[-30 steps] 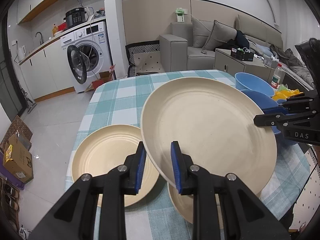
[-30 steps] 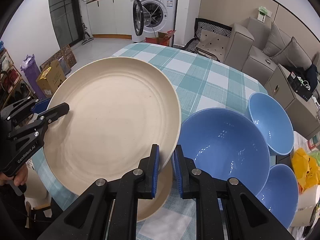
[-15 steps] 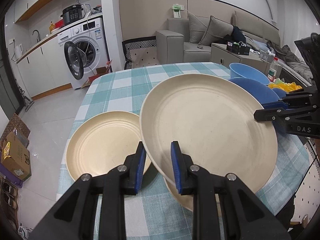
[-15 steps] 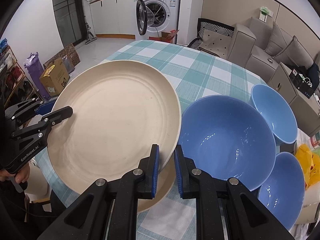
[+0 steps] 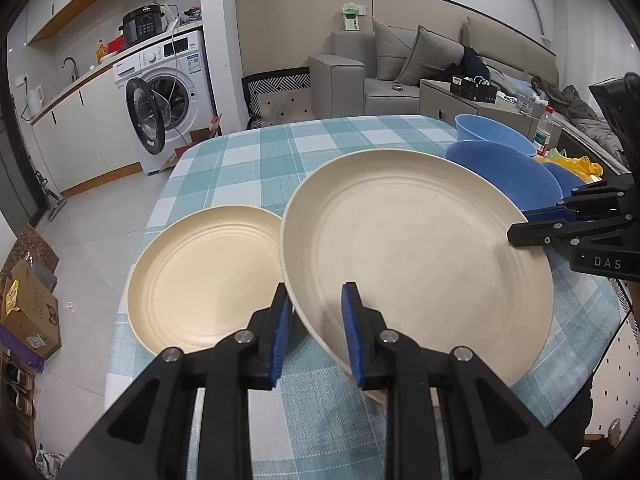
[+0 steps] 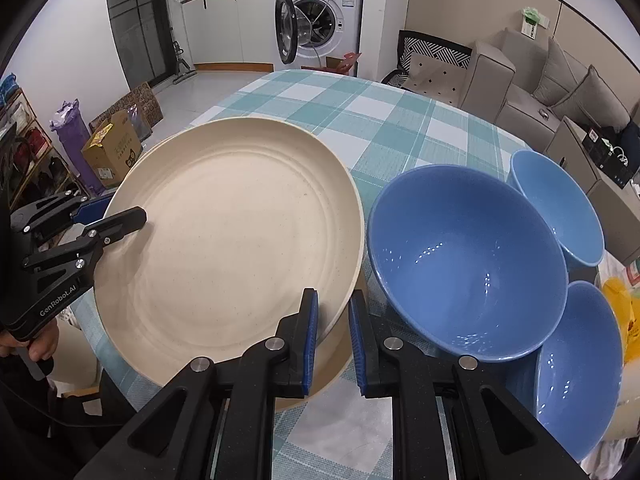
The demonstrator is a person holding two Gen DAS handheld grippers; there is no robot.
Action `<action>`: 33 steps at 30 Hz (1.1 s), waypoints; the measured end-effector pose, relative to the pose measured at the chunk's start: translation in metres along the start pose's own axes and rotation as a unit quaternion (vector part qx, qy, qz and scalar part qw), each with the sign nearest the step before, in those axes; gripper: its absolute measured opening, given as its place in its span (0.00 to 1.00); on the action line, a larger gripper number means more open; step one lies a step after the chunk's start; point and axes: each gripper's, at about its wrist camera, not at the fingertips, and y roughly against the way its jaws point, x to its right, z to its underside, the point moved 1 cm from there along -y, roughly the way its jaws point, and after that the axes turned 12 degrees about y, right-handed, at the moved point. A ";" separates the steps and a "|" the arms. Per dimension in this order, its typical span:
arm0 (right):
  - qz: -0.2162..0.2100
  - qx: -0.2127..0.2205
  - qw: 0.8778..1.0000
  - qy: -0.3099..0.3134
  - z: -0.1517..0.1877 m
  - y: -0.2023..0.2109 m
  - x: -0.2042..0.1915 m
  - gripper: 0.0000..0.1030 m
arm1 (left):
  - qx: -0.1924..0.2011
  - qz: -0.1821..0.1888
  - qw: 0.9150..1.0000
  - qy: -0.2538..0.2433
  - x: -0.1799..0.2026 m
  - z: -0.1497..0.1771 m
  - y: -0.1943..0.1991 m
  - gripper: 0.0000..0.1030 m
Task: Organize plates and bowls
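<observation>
Left wrist view: the large cream plate (image 5: pixel 416 252) is held tilted above the checked worktop (image 5: pixel 280 160), its rim pinched at 6 o'clock by the left gripper (image 5: pixel 316 332) and at 3 o'clock by the right gripper (image 5: pixel 532 224). A plate beneath it is almost wholly hidden. A second cream plate (image 5: pixel 204 280) lies flat at 9 o'clock, barely visible from the right wrist. Three blue bowls (image 6: pixel 464 260) are fully seen only from the right wrist, at 3 o'clock.

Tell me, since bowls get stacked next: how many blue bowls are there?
3: a large bowl right of the held plate, a smaller bowl behind it, a third bowl nearest, far right. Others may be hidden.
</observation>
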 end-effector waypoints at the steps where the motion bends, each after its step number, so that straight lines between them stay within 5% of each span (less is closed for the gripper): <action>1: 0.000 -0.001 1.000 0.000 0.001 -0.001 -0.001 0.15 | -0.002 0.000 1.000 -0.001 0.000 0.001 -0.001 0.22; 33: 0.006 -0.026 1.000 -0.009 0.028 -0.022 -0.004 0.16 | -0.037 -0.013 0.999 -0.017 0.011 0.031 -0.029 0.23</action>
